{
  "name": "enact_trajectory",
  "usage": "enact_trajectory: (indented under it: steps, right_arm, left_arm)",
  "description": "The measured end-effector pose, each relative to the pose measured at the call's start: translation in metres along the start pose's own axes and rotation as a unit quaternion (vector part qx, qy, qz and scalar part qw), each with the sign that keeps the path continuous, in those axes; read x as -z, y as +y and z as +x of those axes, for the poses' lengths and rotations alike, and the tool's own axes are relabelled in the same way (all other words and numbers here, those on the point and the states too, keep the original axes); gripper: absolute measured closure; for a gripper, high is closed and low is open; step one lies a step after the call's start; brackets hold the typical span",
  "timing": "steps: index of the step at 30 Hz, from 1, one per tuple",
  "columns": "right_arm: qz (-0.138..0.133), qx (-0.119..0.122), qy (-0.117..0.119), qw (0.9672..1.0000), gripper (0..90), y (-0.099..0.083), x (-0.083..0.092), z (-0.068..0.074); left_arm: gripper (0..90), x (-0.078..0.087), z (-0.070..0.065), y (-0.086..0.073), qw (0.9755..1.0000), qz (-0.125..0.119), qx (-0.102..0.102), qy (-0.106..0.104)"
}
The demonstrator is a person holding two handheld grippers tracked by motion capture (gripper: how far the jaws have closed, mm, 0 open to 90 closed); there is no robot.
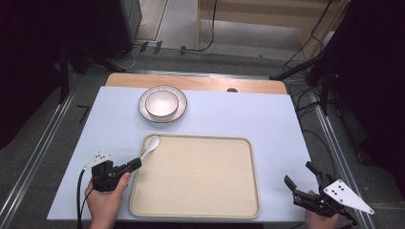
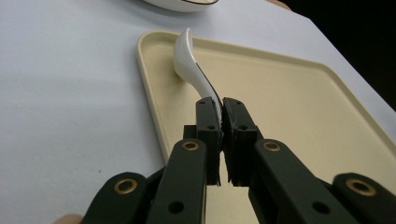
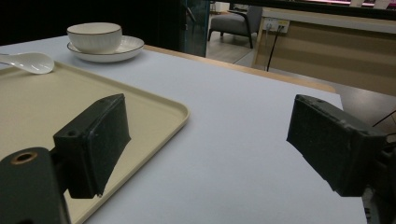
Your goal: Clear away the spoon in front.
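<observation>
A white spoon (image 1: 150, 146) lies with its bowl in the far left corner of the beige tray (image 1: 200, 210). My left gripper (image 1: 136, 164) is shut on the spoon's handle, at the tray's left edge. In the left gripper view the spoon (image 2: 189, 63) runs from the tray corner down into the closed jaws of my left gripper (image 2: 222, 105). My right gripper (image 1: 301, 174) stands open over the white mat to the right of the tray, with nothing between its fingers. In the right gripper view my right gripper (image 3: 210, 135) has its jaws wide apart.
A white bowl (image 1: 162, 103) sits on a plate (image 1: 177, 112) at the back of the mat, behind the tray. The bowl (image 3: 94, 36), the plate (image 3: 123, 49) and the spoon (image 3: 32, 62) are far off to the left in the right gripper view. Cables lie on the floor beyond the table.
</observation>
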State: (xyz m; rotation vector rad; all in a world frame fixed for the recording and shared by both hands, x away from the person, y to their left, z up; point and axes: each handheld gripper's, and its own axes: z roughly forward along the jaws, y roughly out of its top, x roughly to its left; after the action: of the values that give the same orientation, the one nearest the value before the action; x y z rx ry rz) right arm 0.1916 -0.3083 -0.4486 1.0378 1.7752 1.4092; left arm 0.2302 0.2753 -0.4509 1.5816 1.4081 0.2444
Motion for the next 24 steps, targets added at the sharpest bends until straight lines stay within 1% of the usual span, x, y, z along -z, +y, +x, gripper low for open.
enact_trajectory:
  steps: [2,3,6,8,9,10,12,14,16,17,18,20,22,23,24]
  right_arm:
    - [0.001,0.001,0.001,1.0,13.1,-0.0001,-0.0002,0.0002]
    - [0.001,0.001,0.001,1.0,13.1,-0.0002,-0.0001,0.0002]
    - [0.001,0.0,0.001,1.0,13.1,-0.0004,-0.0001,0.0]
    - [0.0,0.0,0.001,1.0,13.1,-0.0004,0.0,-0.0003]
    - [0.0,0.0,0.001,1.0,13.1,-0.0002,0.0001,-0.0003]
    - [0.0,0.0,0.001,1.0,13.1,-0.0002,0.0002,-0.0003]
    - [0.0,0.0,0.001,1.0,13.1,-0.0001,0.0003,-0.0002]
    - [0.0,0.0,0.0,1.0,13.1,-0.0001,0.0003,-0.0002]
    - [0.0,-0.001,-0.001,1.0,13.1,-0.0002,0.0005,-0.0004]
    - [-0.001,-0.001,-0.001,1.0,13.1,-0.0002,0.0005,-0.0006]
    - [-0.001,-0.002,-0.001,1.0,13.1,-0.0003,0.0006,-0.0007]
    - [-0.001,-0.003,-0.001,1.0,13.1,-0.0004,0.0008,-0.0009]
    - [-0.001,-0.002,-0.001,1.0,13.1,-0.0004,0.0009,-0.001]
    - [-0.001,-0.003,-0.001,1.0,13.1,-0.0005,0.0007,-0.001]
    - [0.0,-0.003,-0.001,1.0,13.1,-0.0005,0.0005,-0.0009]
  left_arm:
    - [86.5,-0.0015,-0.0005,-0.0007,1.0,0.008,-0.003,0.003]
    - [86.4,-0.0026,-0.0001,-0.0013,0.9999,0.014,-0.006,0.001]
    - [85.6,-0.0055,0.0007,-0.0037,0.9994,0.033,-0.011,0.007]
    - [80.0,-0.007,0.0021,-0.0051,0.9991,0.037,-0.012,0.015]
    - [79.3,-0.0074,0.0034,-0.0054,0.9989,0.042,-0.013,0.016]
    - [78.5,-0.0078,0.0044,-0.0055,0.9989,0.045,-0.01,0.011]
    - [73.8,-0.0079,0.0048,-0.0056,0.9987,0.047,-0.013,0.013]
    - [67.2,-0.0074,0.0053,-0.0047,0.9988,0.048,-0.012,0.001]
    - [59.7,-0.0058,0.0037,-0.0037,0.9989,0.043,-0.017,0.001]
    - [56.9,-0.005,0.0039,-0.0029,0.999,0.04,-0.02,-0.004]
    - [54.2,-0.0044,0.0032,-0.002,0.999,0.039,-0.02,-0.005]
    - [50.0,-0.003,0.0024,-0.0008,0.999,0.035,-0.027,0.0]
    - [51.3,-0.0024,0.0024,-0.0002,0.9992,0.029,-0.029,0.002]
    - [53.5,-0.0027,0.0025,-0.0001,0.9991,0.029,-0.031,0.002]
    - [57.7,-0.0033,0.0025,-0.0001,0.999,0.03,-0.034,0.002]
